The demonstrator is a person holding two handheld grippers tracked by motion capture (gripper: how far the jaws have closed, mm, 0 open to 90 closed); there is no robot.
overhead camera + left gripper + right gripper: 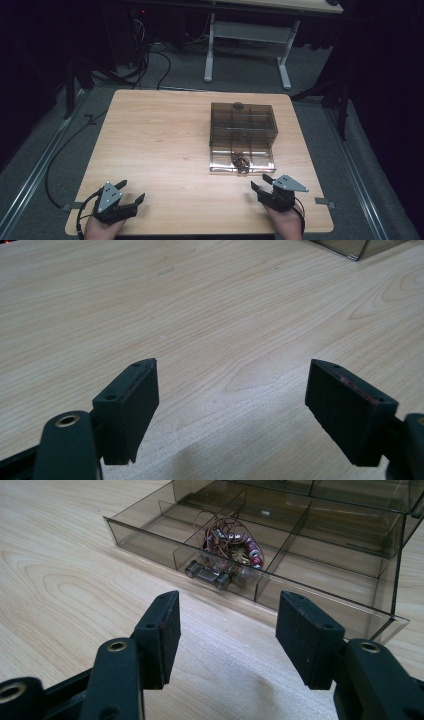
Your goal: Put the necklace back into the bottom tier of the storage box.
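Note:
A smoky clear drawer box [243, 125] stands on the wooden table [160, 145], right of centre. Its lowest drawer [218, 162] is pulled out toward me. In that drawer's middle compartment lies a tangle of red and white beads on brown cord [230, 545], also seen as a dark clump, the bead tangle [240, 161]. A metal handle [207, 575] sits on the drawer front [145, 537]. My right gripper [260, 181] is just short of the drawer, open, with nothing between its jaws [227, 625]. My left gripper [132, 191] rests near the front left edge, open and empty [232, 390].
A corner of the box [357, 247] shows at the top right of the left gripper view, far from the jaws. Bare wood lies between the two grippers and left of the box. Beyond the table are a white desk frame [247, 45] and floor cables [150, 60].

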